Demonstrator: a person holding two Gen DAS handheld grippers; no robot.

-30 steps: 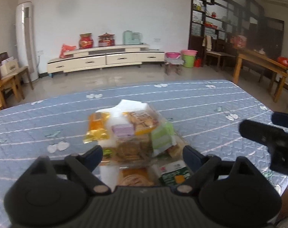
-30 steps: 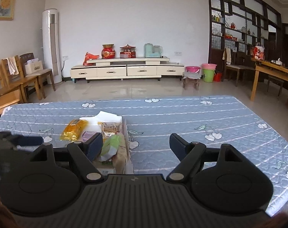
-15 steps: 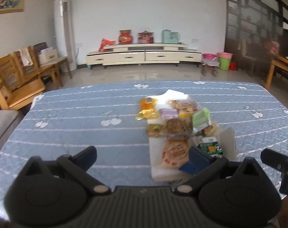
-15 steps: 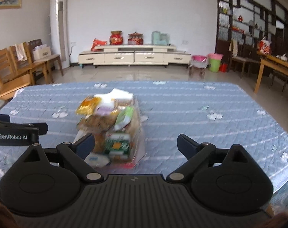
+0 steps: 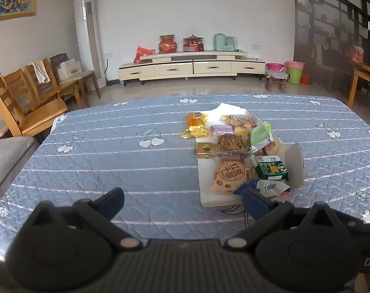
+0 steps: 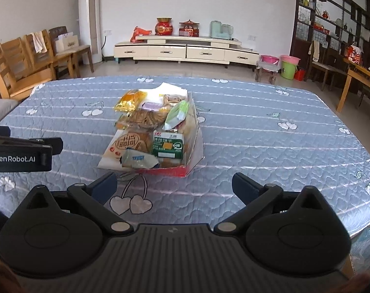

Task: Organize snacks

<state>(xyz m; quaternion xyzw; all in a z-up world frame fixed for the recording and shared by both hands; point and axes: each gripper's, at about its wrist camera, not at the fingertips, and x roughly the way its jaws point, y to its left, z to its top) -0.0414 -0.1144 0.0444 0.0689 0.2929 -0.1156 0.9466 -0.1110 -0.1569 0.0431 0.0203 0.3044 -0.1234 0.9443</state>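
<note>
On the blue quilted table cover with cherry prints (image 5: 111,151), the wrapped snacks (image 5: 236,144) lie heaped in and over a flattened white cardboard box (image 5: 293,163), apparently dumped for sorting. The left gripper (image 5: 182,200) and right gripper (image 6: 174,183) hover short of the heap, fingers spread wide and holding nothing.

Between my right gripper (image 6: 174,187) fingers and the snack box (image 6: 170,170): bare quilt (image 6: 270,141). Right of box, unobstructed quilt. Left side: my left gripper (image 6: 26,152) stands beside the box, partly blocking approach.
</note>
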